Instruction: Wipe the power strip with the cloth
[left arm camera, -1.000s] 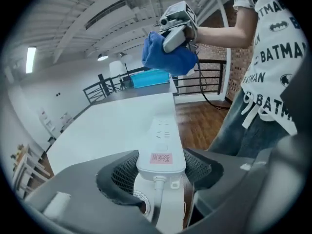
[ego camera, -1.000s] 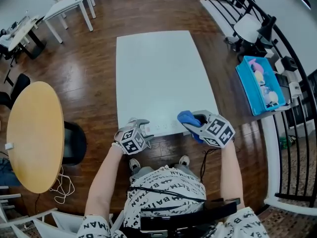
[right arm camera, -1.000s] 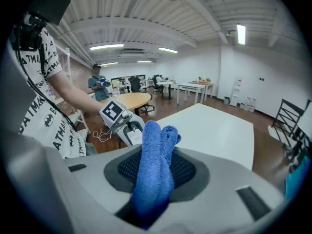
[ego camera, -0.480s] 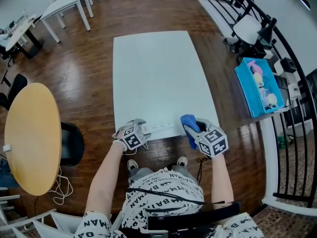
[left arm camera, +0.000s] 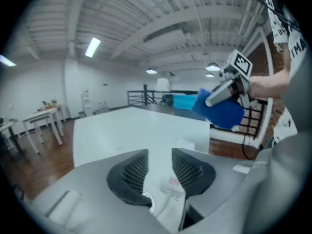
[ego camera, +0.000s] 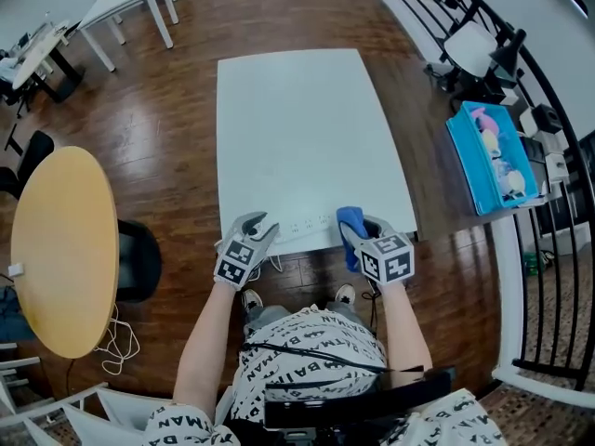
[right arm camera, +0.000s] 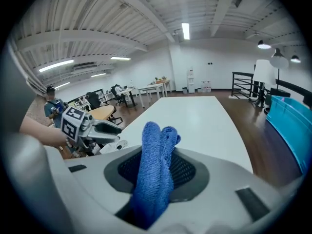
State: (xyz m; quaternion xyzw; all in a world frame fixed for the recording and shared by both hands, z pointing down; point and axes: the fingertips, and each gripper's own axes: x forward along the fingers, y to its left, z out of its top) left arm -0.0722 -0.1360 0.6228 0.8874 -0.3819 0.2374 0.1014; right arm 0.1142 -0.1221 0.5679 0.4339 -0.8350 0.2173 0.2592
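Two handheld grippers work at the near edge of the white rectangular table (ego camera: 297,128).
On that edge lies the long white plastic power strip (ego camera: 307,228). The left gripper (ego camera: 258,221) is at its left end, its jaws closing with a white part of the strip between them, though no firm pinch shows. The right gripper (ego camera: 358,232), by the strip's right end, is clamped on a folded blue terry cloth (right arm camera: 155,179).

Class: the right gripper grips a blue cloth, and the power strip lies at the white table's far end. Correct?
No. The power strip lies at the white table's near edge, as the head view shows. The right gripper does grip the blue cloth.
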